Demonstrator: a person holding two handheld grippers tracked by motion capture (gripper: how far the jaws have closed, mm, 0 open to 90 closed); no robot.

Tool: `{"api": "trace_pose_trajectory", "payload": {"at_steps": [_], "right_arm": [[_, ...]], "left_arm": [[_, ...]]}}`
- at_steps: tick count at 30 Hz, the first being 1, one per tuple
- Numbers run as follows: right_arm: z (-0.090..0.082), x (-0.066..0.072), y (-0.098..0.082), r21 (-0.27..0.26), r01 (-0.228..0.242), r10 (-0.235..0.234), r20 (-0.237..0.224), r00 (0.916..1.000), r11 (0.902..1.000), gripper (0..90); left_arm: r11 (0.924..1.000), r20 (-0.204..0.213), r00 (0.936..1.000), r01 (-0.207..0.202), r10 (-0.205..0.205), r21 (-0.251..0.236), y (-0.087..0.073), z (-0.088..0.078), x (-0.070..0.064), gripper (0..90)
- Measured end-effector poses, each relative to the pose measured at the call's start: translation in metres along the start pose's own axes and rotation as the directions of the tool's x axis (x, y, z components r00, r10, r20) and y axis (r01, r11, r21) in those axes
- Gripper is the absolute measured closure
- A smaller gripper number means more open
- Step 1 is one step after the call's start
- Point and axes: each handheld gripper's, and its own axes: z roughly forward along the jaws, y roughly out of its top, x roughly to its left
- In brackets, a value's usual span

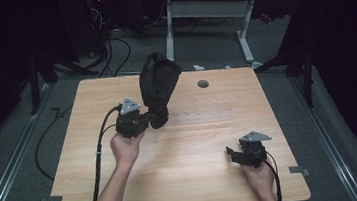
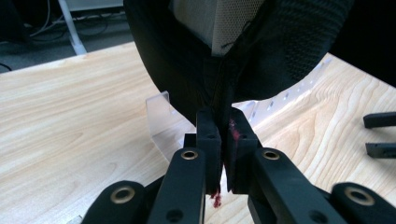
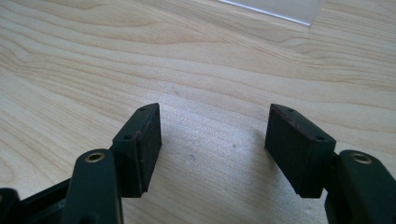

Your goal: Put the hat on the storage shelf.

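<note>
I have the left gripper (image 1: 152, 118) clamped: its fingers (image 2: 208, 140) are together on a seam of the black baseball cap (image 1: 159, 85), which hangs raised over the tabletop (image 1: 190, 179) toward 11 o'clock from table centre. A clear plastic strip (image 2: 159, 116) lies just beyond the fingers, below the cap. I hold the right gripper (image 1: 231, 153) at about 5 o'clock, low over bare wood, fingers (image 3: 142, 144) apart, nothing between them.

- The black fabric bag (image 1: 160, 85) hangs limp and crumpled, held up off the surface at about 11 o'clock from its centre.
- Its lower edge (image 2: 219, 100), with a seam, is pinched; mesh cloth and a pale lining show above.
</note>
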Motion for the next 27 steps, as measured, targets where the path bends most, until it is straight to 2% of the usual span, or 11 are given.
{"api": "trace_pose_trajectory", "payload": {"at_steps": [3,13,15,18,23,27], "right_arm": [[0.000,0.000,0.000,0.000,0.000,0.000,0.000,1.0000,1.0000,36.3],[0.000,0.000,0.000,0.000,-0.001,0.001,0.000,1.0000,1.0000,36.3],[0.000,0.000,0.000,0.000,0.000,0.000,0.000,1.0000,1.0000,36.3],[0.000,0.000,0.000,0.000,-0.001,0.001,0.001,1.0000,1.0000,36.3],[0.000,0.000,0.000,0.000,-0.001,0.001,0.001,1.0000,1.0000,36.3],[0.000,0.000,0.000,0.000,-0.001,0.001,0.000,1.0000,1.0000,36.3]], "left_arm": [[1.0000,0.000,1.0000,-0.006,0.006,0.005,-0.005,0.001,0.001,85.8],[0.9984,-0.013,0.9983,0.056,-0.056,0.012,-0.004,-0.003,0.009,83.4],[0.9972,-0.009,0.9973,0.073,-0.073,0.015,-0.004,-0.004,0.009,77.9],[0.9968,-0.008,0.9969,0.078,-0.078,0.019,-0.004,-0.006,0.008,71.6],[0.9966,-0.025,0.9964,0.081,-0.081,0.014,-0.002,-0.010,0.008,56.0],[0.9967,-0.028,0.9964,0.080,-0.080,0.012,0.000,-0.014,0.008,50.2]]}}
